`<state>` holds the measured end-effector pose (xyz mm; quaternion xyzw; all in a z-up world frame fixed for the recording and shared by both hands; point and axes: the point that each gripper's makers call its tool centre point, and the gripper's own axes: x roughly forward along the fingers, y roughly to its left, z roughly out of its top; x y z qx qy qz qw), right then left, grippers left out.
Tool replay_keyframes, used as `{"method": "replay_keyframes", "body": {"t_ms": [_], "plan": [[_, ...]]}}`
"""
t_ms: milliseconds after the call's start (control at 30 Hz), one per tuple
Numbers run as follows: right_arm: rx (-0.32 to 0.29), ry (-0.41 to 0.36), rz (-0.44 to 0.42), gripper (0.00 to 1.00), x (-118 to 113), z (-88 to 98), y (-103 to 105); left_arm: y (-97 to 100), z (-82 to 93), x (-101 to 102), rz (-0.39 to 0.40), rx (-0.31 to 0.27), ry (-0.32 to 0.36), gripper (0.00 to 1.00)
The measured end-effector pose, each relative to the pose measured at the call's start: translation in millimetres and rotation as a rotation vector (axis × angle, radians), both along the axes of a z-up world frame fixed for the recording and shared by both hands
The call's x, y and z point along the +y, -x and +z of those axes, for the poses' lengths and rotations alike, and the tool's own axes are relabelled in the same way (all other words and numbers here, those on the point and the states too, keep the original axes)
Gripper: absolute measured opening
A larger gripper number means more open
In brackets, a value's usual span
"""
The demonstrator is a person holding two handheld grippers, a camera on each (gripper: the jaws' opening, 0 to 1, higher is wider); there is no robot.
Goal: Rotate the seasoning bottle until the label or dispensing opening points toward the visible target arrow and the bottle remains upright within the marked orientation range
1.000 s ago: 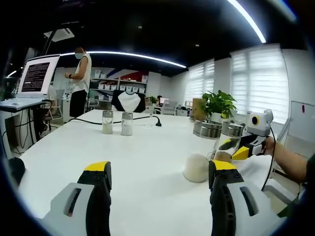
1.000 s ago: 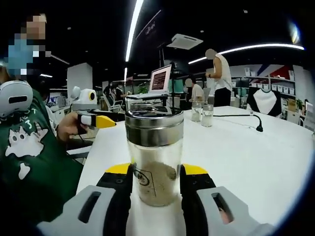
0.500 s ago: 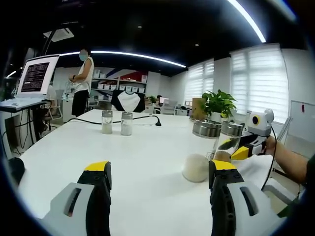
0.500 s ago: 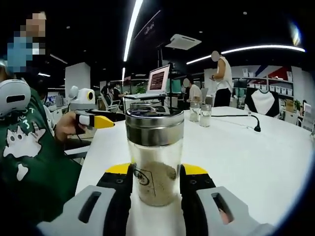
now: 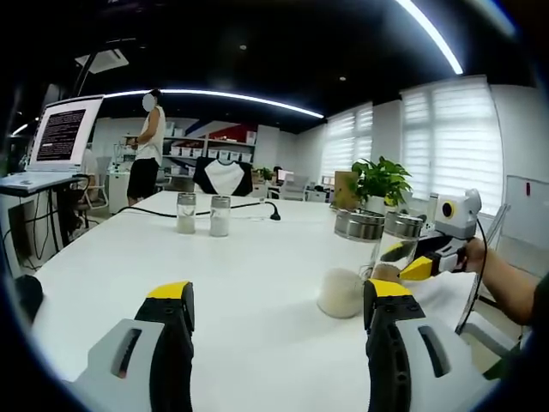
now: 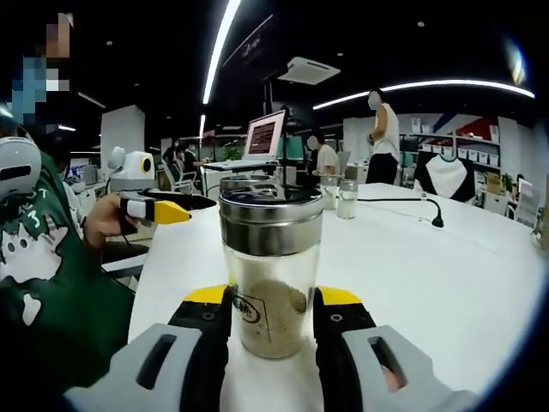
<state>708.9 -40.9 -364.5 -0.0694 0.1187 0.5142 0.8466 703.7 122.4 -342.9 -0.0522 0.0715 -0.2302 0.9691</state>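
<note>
In the right gripper view, a glass seasoning bottle [image 6: 270,283] with a steel lid and brown powder stands upright on the white table [image 6: 429,266]. My right gripper [image 6: 270,302] is shut on its lower half, and a small dark label faces the lower left. The left gripper view has the same bottle [image 5: 400,249] at the right, held by the right gripper [image 5: 429,260]. My left gripper [image 5: 280,296] is open over bare table, nothing between its yellow tips. It also appears in a hand at the left of the right gripper view, as the left gripper [image 6: 161,209].
A second lidded bottle [image 5: 347,270] with white powder stands just left of the held one. Two small bottles [image 5: 203,215] and a black cable [image 5: 249,206] lie far across the table. A laptop [image 5: 62,133] sits left, a plant [image 5: 382,182] right. A person [image 5: 144,146] stands at the back.
The right gripper has swung slightly with the bottle still in its jaws, so its background slid. The left gripper stayed put. The standing person at the back shifted a little.
</note>
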Motion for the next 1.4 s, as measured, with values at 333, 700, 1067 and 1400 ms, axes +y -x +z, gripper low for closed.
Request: {"method": "replay_keyframes", "body": {"t_ms": [333,700,1067,1400], "plan": [[-0.009,0.008,-0.074,0.36,-0.2,0.0,-0.9,0.6,0.2,-0.3,-0.003,0.0,0.0,0.86],[-0.032,0.037,-0.171,0.36,-0.3,-1.0,-4.7,0.9,0.5,0.2,-0.002,0.0,-0.001,0.86],[-0.031,0.046,-0.262,0.36,-2.6,-1.7,-9.1,0.8,0.9,1.0,0.0,0.0,0.0,0.85],[-0.03,0.045,-0.328,0.36,-4.1,-2.2,-11.7,0.5,-0.3,-0.4,-0.004,0.002,0.0,0.85]]}}
